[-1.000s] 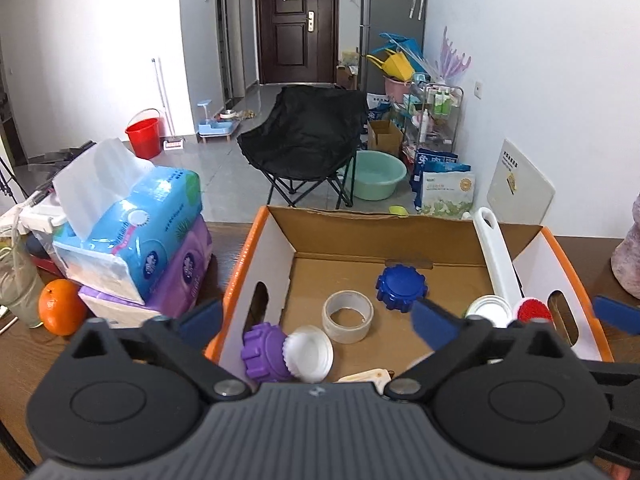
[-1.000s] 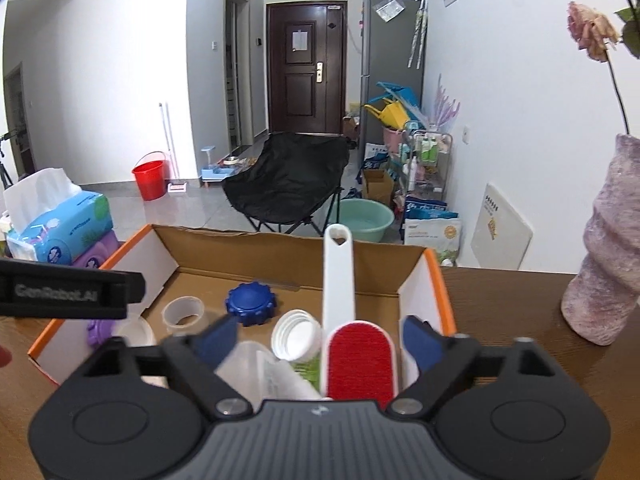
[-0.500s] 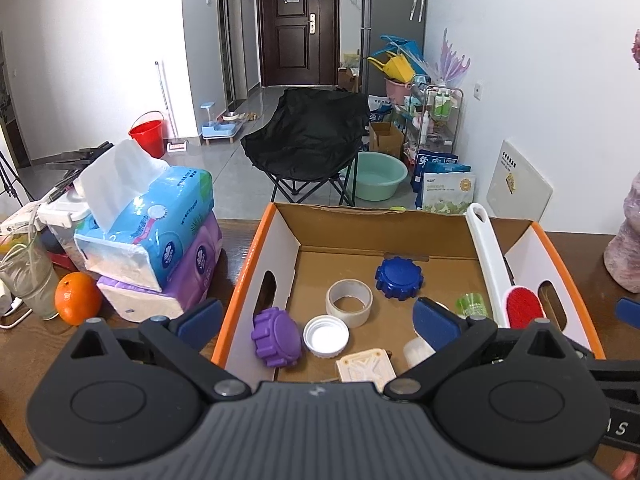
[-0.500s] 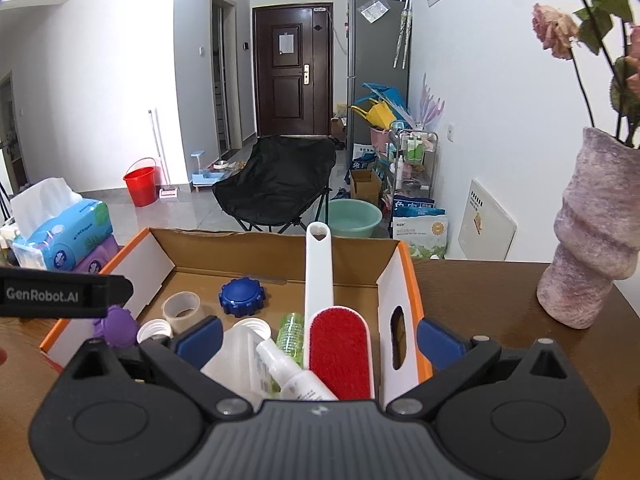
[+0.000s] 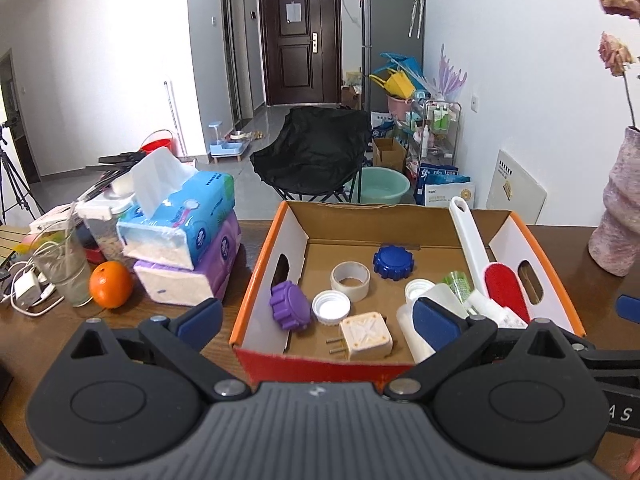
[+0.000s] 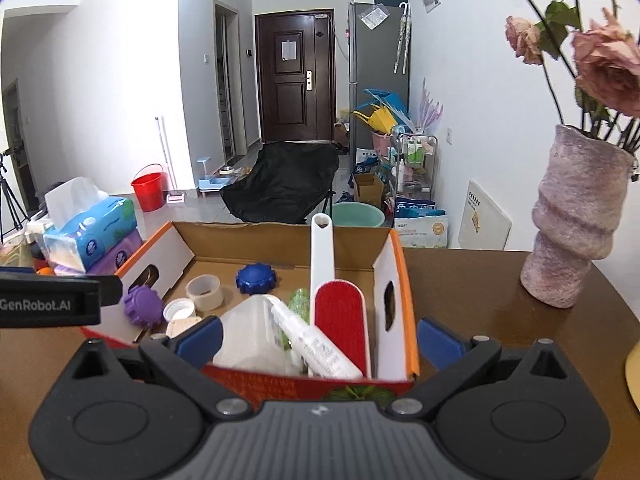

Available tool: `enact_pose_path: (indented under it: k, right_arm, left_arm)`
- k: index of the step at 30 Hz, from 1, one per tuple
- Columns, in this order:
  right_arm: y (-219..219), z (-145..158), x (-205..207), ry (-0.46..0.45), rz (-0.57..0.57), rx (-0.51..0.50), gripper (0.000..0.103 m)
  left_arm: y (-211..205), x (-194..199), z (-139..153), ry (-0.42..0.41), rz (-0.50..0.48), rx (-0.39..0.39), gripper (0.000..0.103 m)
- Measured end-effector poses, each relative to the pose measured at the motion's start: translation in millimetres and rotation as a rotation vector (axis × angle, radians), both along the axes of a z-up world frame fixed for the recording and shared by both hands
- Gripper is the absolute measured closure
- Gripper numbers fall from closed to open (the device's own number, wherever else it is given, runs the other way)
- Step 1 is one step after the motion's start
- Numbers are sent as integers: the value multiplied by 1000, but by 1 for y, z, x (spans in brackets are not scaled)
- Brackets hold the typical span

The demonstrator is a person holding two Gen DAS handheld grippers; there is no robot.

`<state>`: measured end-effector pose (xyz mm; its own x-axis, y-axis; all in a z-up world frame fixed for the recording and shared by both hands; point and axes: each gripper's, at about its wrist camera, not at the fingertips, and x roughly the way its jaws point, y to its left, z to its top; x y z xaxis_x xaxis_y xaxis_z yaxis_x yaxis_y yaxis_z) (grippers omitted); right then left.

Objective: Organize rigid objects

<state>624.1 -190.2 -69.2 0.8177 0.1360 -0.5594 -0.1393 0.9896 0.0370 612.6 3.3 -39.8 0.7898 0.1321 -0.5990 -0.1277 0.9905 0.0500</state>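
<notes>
Both your left gripper (image 5: 316, 316) and right gripper (image 6: 318, 338) are wide open and empty before the box (image 5: 256, 280), where the stiff, light brush (image 6: 340, 312) leans; grasp its white handle.

An orange (image 5: 111, 284) sits on the brown table (image 6: 480, 280), just beside a glass (image 5: 66, 272) and two stacked tissue packs (image 5: 188, 240). A fuzzy pink vase (image 6: 576, 220) with dried roses (image 6: 604, 64) stands on the right. Behind the table are a black folding chair (image 5: 316, 152), a red bucket (image 6: 148, 186) and a green basin (image 5: 382, 188).
</notes>
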Motion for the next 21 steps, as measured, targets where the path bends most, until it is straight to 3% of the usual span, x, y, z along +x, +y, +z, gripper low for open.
enact_pose_path:
  k: [12, 21]
  right_arm:
    - [-28, 9, -101, -126, -19, -4, 0]
    - [-44, 28, -246, -252, -41, -18, 0]
  left_arm:
    - [-26, -99, 6, -112, -35, 8, 0]
    - [-35, -238, 15, -191, -65, 5, 0]
